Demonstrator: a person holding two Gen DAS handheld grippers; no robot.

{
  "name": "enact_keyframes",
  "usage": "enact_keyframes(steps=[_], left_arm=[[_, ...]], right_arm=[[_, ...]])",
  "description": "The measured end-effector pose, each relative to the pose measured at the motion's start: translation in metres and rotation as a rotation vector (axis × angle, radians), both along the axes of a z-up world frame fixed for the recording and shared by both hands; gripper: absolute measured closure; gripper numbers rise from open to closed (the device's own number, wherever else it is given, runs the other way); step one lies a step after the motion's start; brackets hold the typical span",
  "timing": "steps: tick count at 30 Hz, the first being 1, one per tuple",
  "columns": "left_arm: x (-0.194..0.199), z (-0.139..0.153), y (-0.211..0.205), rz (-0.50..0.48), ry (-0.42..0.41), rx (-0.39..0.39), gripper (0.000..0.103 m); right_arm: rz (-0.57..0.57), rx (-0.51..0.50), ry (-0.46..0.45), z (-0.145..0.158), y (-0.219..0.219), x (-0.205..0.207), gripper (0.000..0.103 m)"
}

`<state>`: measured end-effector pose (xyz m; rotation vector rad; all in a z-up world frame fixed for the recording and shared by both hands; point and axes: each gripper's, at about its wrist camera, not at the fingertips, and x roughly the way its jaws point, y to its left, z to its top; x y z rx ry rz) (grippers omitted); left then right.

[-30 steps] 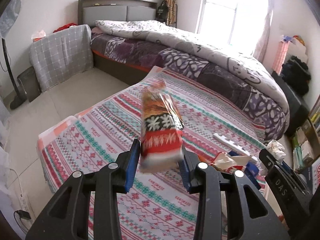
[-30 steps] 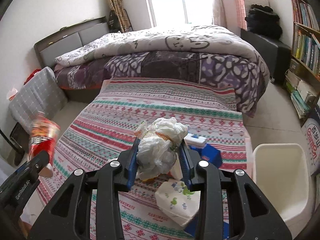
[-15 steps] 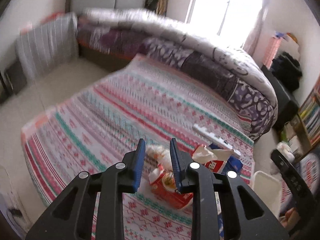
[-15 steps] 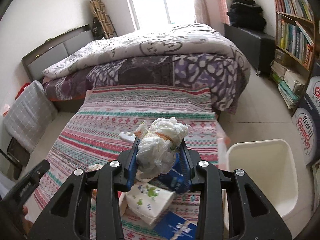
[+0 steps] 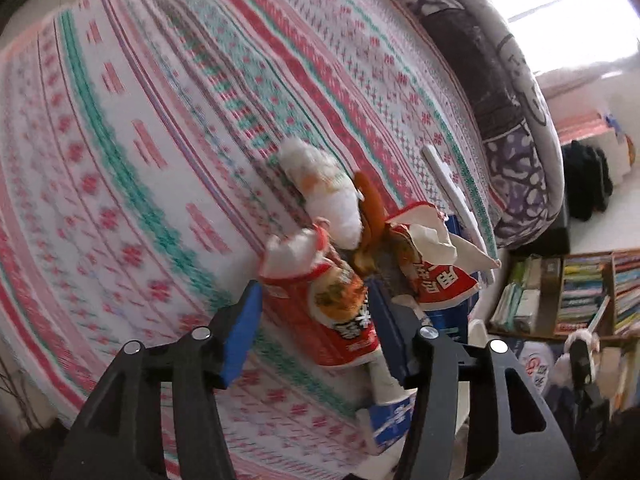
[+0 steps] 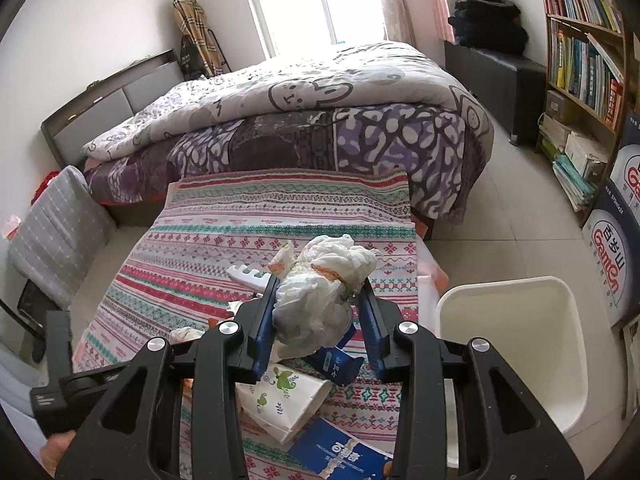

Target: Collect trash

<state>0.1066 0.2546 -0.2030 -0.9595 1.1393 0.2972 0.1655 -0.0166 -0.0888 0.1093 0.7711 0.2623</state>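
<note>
My left gripper [image 5: 316, 320] points steeply down at a trash pile on the striped blanket [image 5: 160, 140]. Its jaws are opening, and a red noodle packet [image 5: 336, 312] lies between them on the blanket, with the pads not pressing it. Just beyond lie a second torn red packet [image 5: 436, 280] and a white crumpled wad [image 5: 328, 192]. My right gripper [image 6: 318, 312] is shut on a crumpled white tissue wad [image 6: 320, 280], held above the blanket's near right corner. A white bin [image 6: 520, 344] stands on the floor just right of it.
Under the right gripper lie a floral paper cup [image 6: 280, 396], a blue carton [image 6: 336, 360] and a blue packet [image 6: 340, 452]. A white comb-like strip [image 6: 248, 274] rests further back. A bed with a quilt [image 6: 300, 92] is behind, bookshelves [image 6: 584, 60] at right.
The red packet, up between the left jaws a second ago, now lies on the blanket. The left gripper tipped down over it, narrowed, then widened. The right gripper carried its wad rightward toward the bin.
</note>
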Motion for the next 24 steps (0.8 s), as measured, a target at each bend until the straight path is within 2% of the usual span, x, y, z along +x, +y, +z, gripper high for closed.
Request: enact_keyframes(steps=[2,7,8,9,12,15,18,20,24], left_arm=[[0.006,-0.004,-0.008,0.019,0.024,0.018,0.035],[0.015,-0.023,-0.024,0.025,0.075,-0.006,0.034],[0.015,-0.026,-0.027,0.027,0.081,-0.011,0.035],[0.015,-0.028,-0.027,0.029,0.083,-0.010,0.042],[0.009,-0.022,-0.021,0.042,0.056,0.011,0.051],[0.002,-0.007,-0.012,0.050,0.003,0.046,0.054],[-0.004,0.013,-0.003,0.056,-0.048,0.112,0.055],[-0.007,0.031,0.000,0.053,-0.085,0.198,0.055],[-0.011,0.071,-0.006,0.037,-0.165,0.449,0.055]], right_arm=[[0.001,-0.011,-0.003,0.000,-0.002,0.000,0.067],[-0.008,-0.043,0.003,-0.005,-0.012,0.001,0.067],[-0.011,-0.045,0.008,-0.007,-0.015,0.002,0.067],[-0.016,-0.046,0.016,-0.008,-0.018,0.004,0.067],[-0.026,-0.031,0.033,-0.009,-0.025,0.006,0.067],[-0.029,-0.020,0.036,-0.009,-0.025,0.007,0.067],[-0.019,-0.015,0.031,-0.008,-0.019,0.005,0.067],[-0.013,-0.013,0.026,-0.006,-0.016,0.004,0.067],[-0.003,-0.011,0.003,-0.003,-0.009,0.001,0.067]])
